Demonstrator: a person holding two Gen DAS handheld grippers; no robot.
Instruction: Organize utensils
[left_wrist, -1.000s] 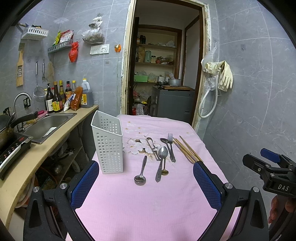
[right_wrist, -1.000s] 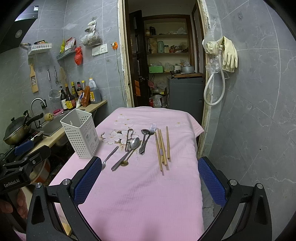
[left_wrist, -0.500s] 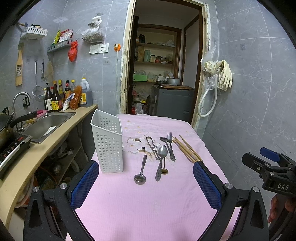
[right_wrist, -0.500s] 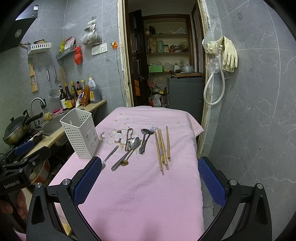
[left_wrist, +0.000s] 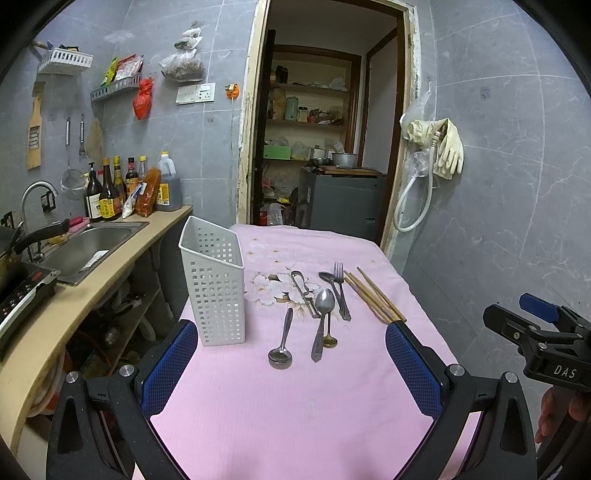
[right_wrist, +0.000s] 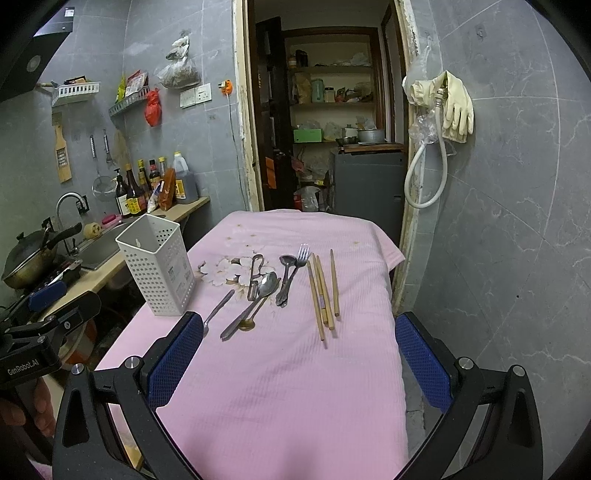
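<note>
Both grippers, left (left_wrist: 290, 363) and right (right_wrist: 299, 350), hover over the near end of a pink-covered bench (right_wrist: 280, 387), jaws wide apart and empty. Spoons (left_wrist: 320, 321), a fork (right_wrist: 293, 273) and chopsticks (right_wrist: 323, 295) lie mid-bench, right of the upright white utensil holder (left_wrist: 216, 284).

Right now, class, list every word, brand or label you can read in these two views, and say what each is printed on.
"DAS": on the right gripper's body.
"GenRobot.AI": on the left gripper's body.
Bottle labels by the sink: too small to read.
Sticker on the white utensil holder: blurred, unreadable.
</note>
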